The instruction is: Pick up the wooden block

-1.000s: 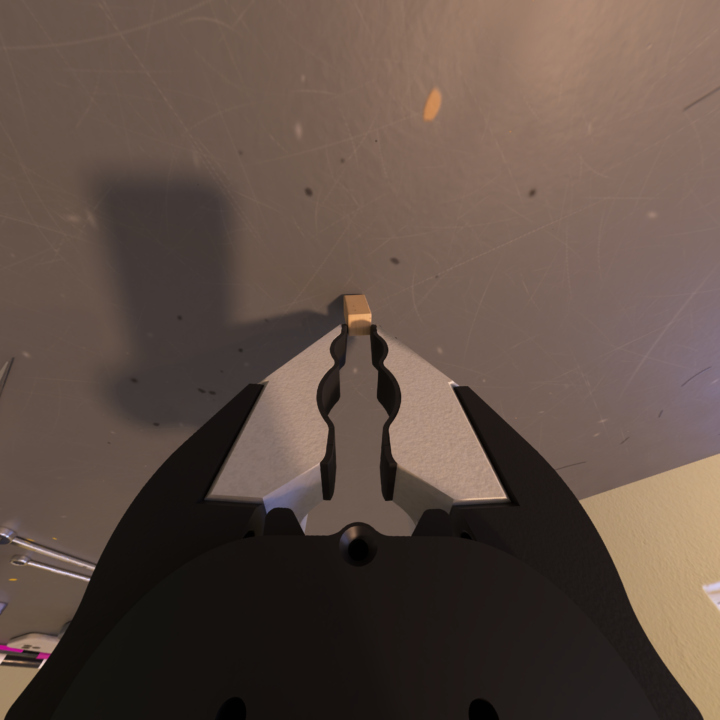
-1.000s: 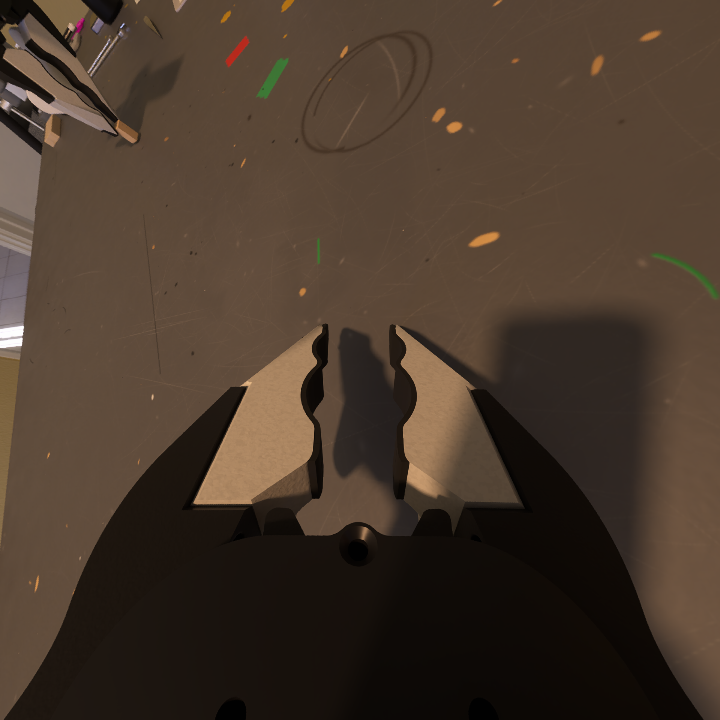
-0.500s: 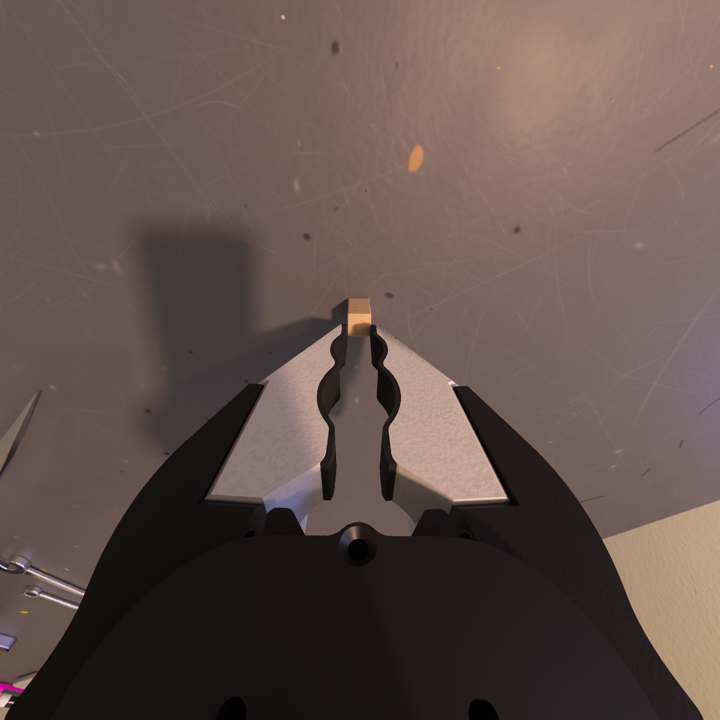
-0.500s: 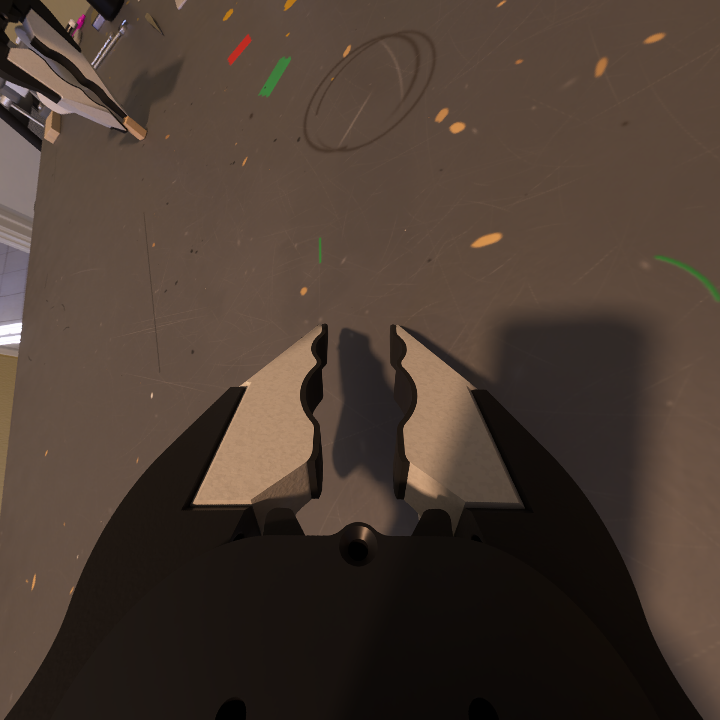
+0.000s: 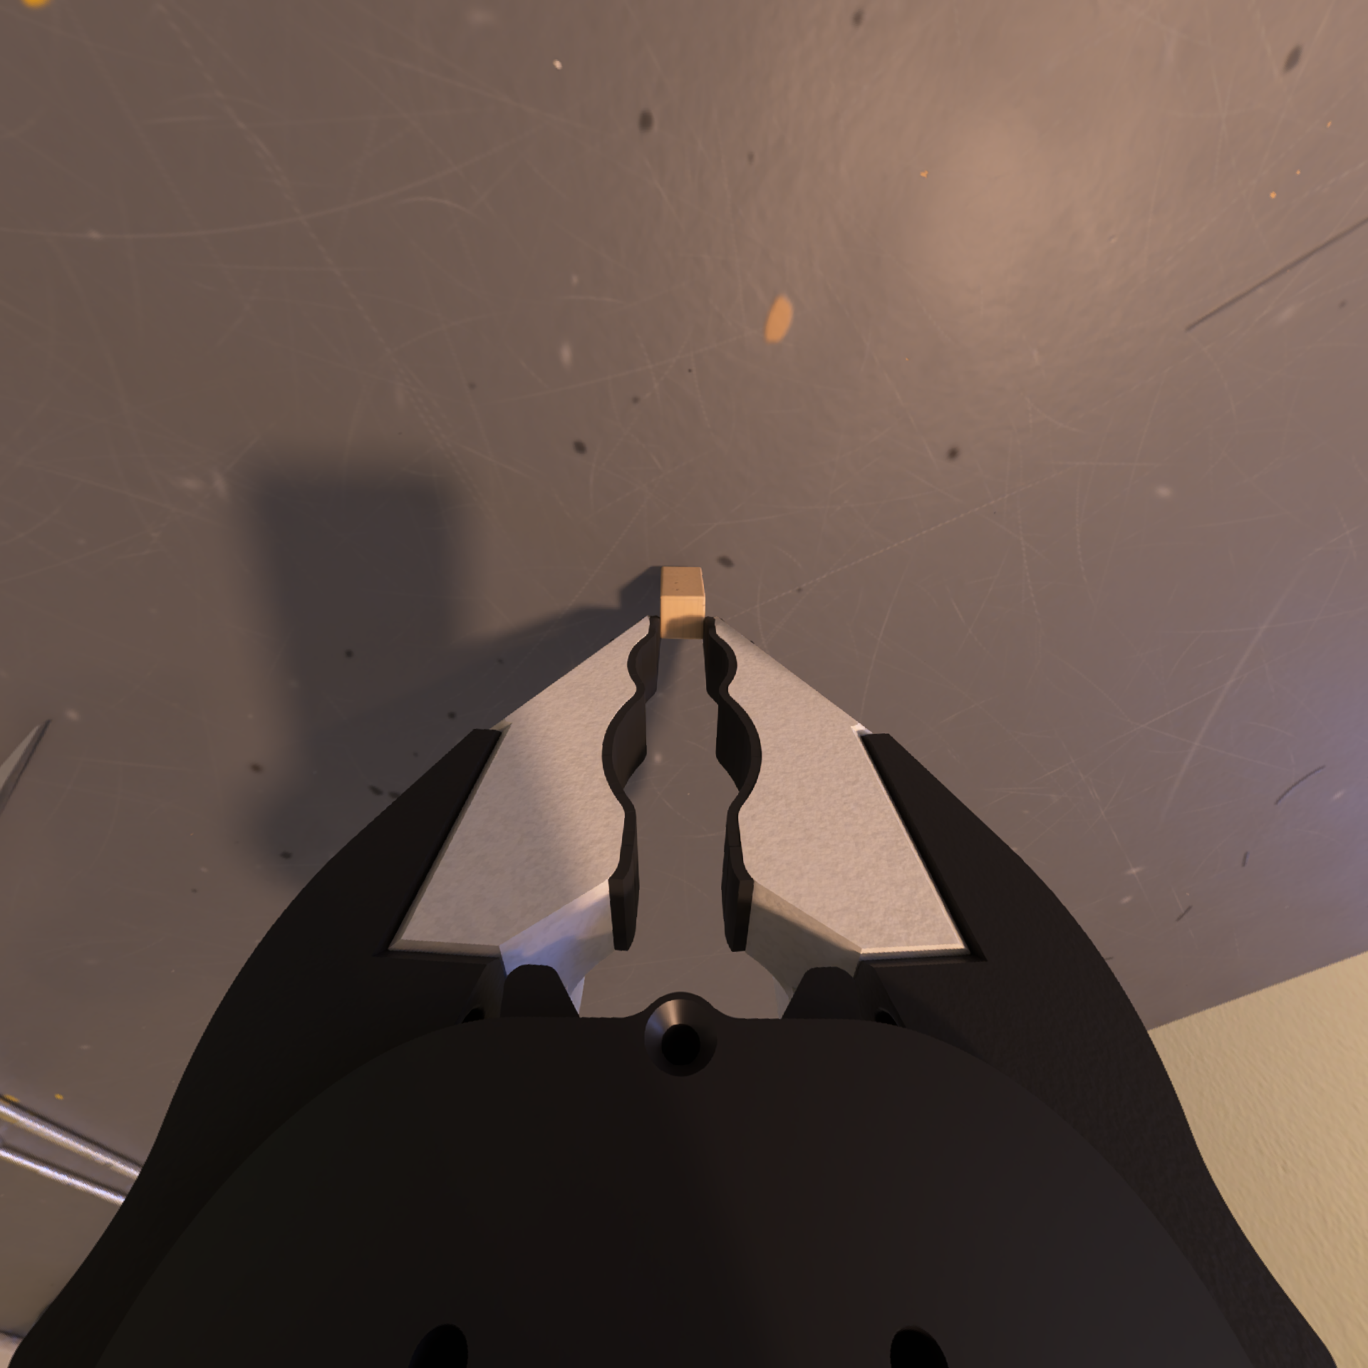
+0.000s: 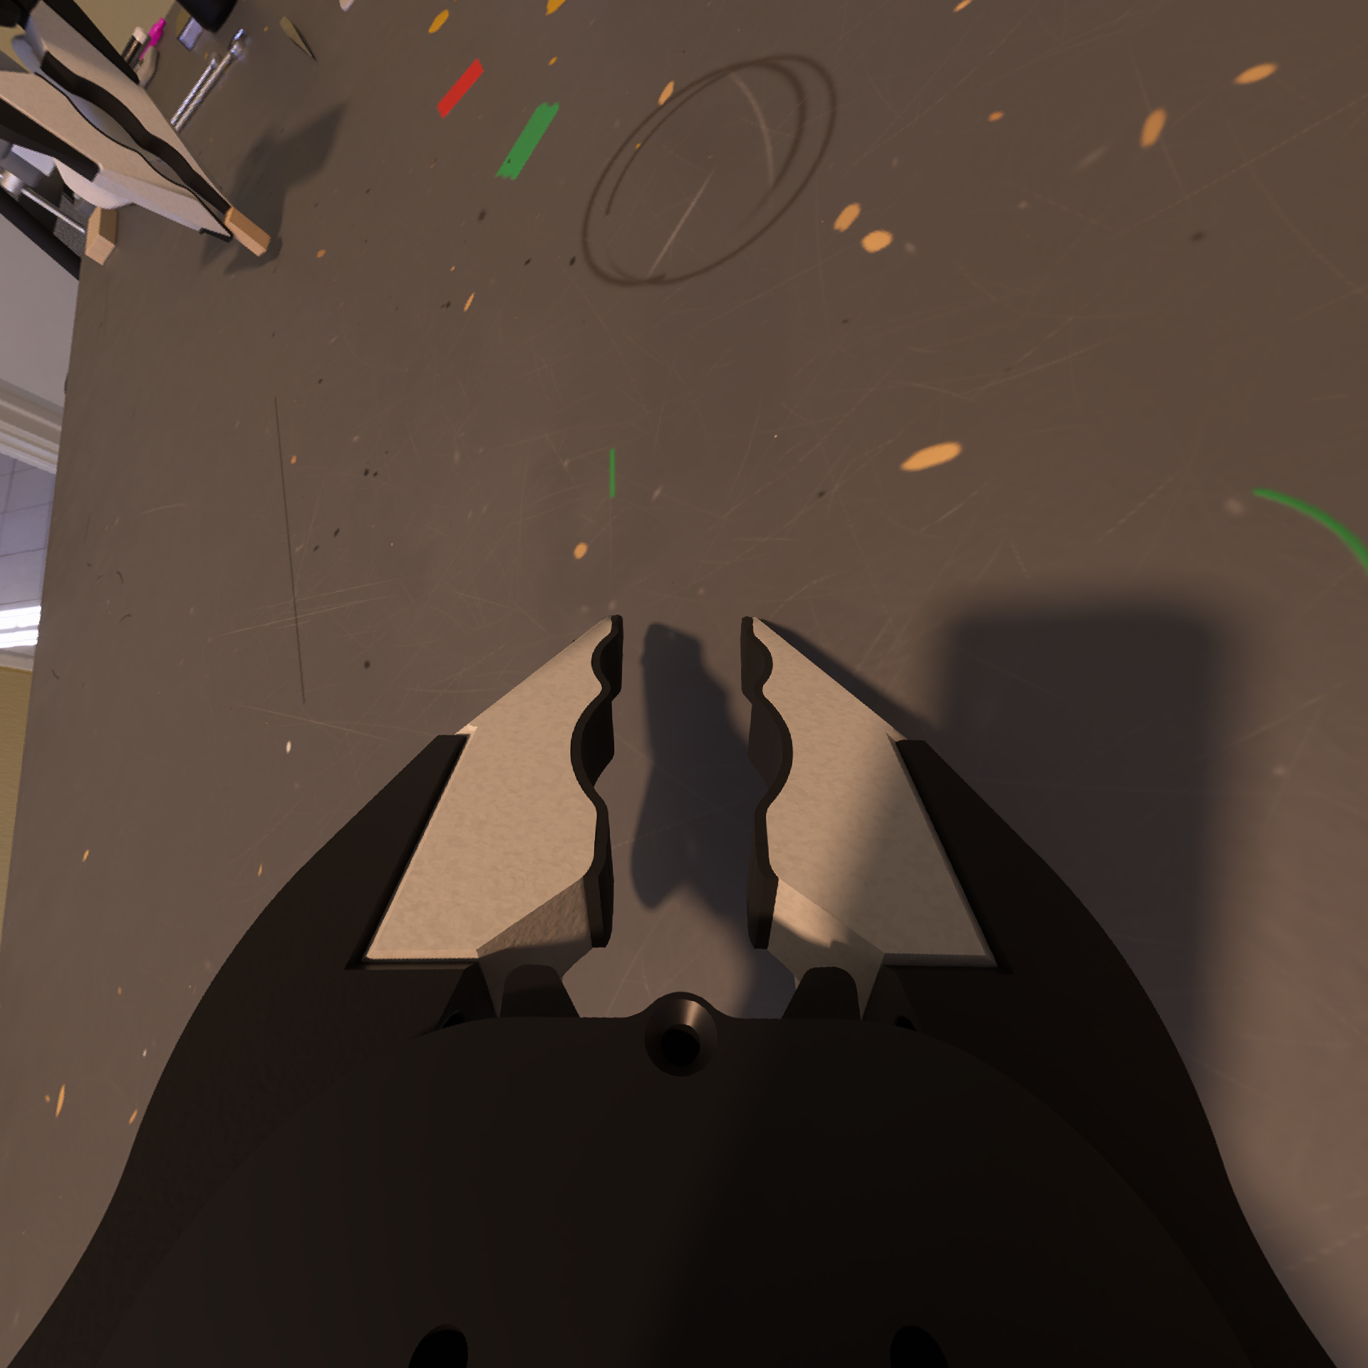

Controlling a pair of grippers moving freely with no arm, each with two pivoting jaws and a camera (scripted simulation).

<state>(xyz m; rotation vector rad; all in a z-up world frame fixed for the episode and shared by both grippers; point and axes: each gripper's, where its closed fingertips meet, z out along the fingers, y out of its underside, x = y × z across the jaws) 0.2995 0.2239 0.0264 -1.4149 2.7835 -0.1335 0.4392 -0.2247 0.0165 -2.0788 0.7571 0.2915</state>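
My left gripper is shut on the small light wooden block, which sticks out past the fingertips, held above the scratched grey-brown tabletop. Its shadow falls on the table to the left. In the right wrist view the left gripper shows far off at the top left, with the block at its tip, off the table. My right gripper is open and empty, hovering over the tabletop.
Red and green tape strips, orange specks and a ring mark lie on the table. Metal tools lie at the far left corner. The table's left edge and a beige wall show.
The left gripper with the block has moved over the table, so the surface marks slide down in its view; in the right view it shifts slightly right. The right gripper has not moved.
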